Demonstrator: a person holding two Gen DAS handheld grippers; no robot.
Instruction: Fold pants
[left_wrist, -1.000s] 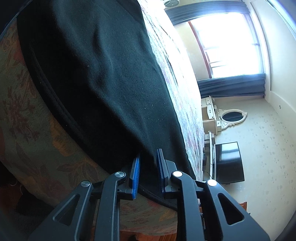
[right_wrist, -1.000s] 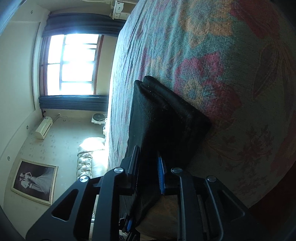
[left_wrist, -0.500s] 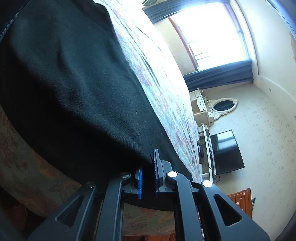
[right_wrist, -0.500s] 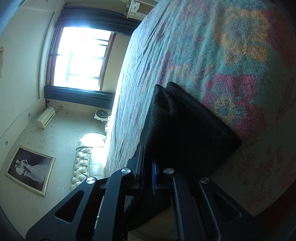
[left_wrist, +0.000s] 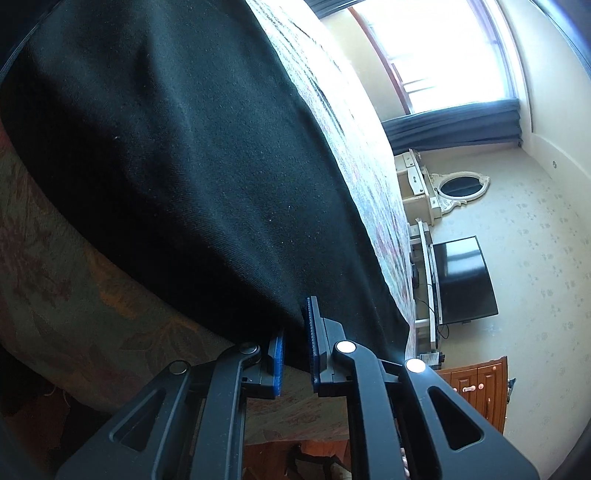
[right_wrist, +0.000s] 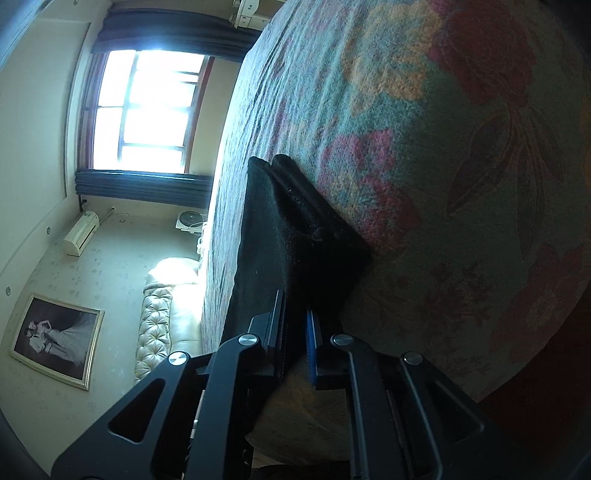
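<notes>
Black pants (left_wrist: 184, 147) lie spread on a floral bedspread (left_wrist: 92, 314) and fill most of the left wrist view. My left gripper (left_wrist: 293, 332) is shut on their near edge at the side of the bed, blue pads pinching the cloth. In the right wrist view a narrow folded end of the pants (right_wrist: 295, 229) lies on the bedspread (right_wrist: 443, 147) near the bed's edge. My right gripper (right_wrist: 295, 310) has that cloth between its pads, and its jaws are opening slightly while the cloth still fills the gap.
Beyond the bed in the left wrist view are a bright window, a white dresser with an oval mirror (left_wrist: 461, 184), a dark TV (left_wrist: 463, 280) and a wooden cabinet (left_wrist: 476, 384). The right wrist view shows a tufted sofa (right_wrist: 159, 317), a framed picture (right_wrist: 55, 339) and an air conditioner (right_wrist: 81, 232).
Both pairs of jaws have narrowed from a wider gap onto the black cloth. Both views have rolled a little, and the right gripper's gap is slightly wider than half a second ago.
</notes>
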